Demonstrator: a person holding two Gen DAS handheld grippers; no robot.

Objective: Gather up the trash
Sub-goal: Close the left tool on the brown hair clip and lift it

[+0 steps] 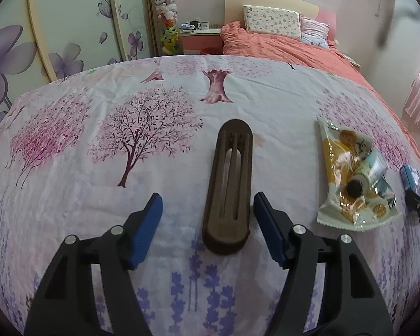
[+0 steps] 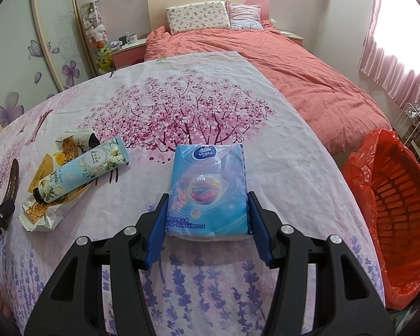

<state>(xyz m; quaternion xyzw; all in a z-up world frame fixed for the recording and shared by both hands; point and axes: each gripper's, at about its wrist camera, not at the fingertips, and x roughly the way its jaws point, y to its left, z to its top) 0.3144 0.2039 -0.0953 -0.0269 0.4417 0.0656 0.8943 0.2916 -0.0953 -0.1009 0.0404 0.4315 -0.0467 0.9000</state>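
My left gripper (image 1: 207, 204) is open, low over the flowered bedspread (image 1: 154, 117). A dark brown comb (image 1: 229, 184) lies between its fingers, close to the right one. A snack wrapper (image 1: 347, 176) with a hand cream tube (image 1: 369, 170) on it lies to the right. My right gripper (image 2: 207, 201) has its pads against both sides of a blue Vinda tissue pack (image 2: 207, 187) resting on the bedspread. The wrapper (image 2: 44, 196) and the tube (image 2: 81, 170) show at left in the right wrist view.
A red basket lined with a red bag (image 2: 392, 212) stands off the bed's right edge. Beyond the bedspread is a coral duvet (image 2: 280, 64) with pillows (image 2: 198, 16). A nightstand (image 1: 201, 39) and wardrobe doors (image 1: 56, 28) are at the back left.
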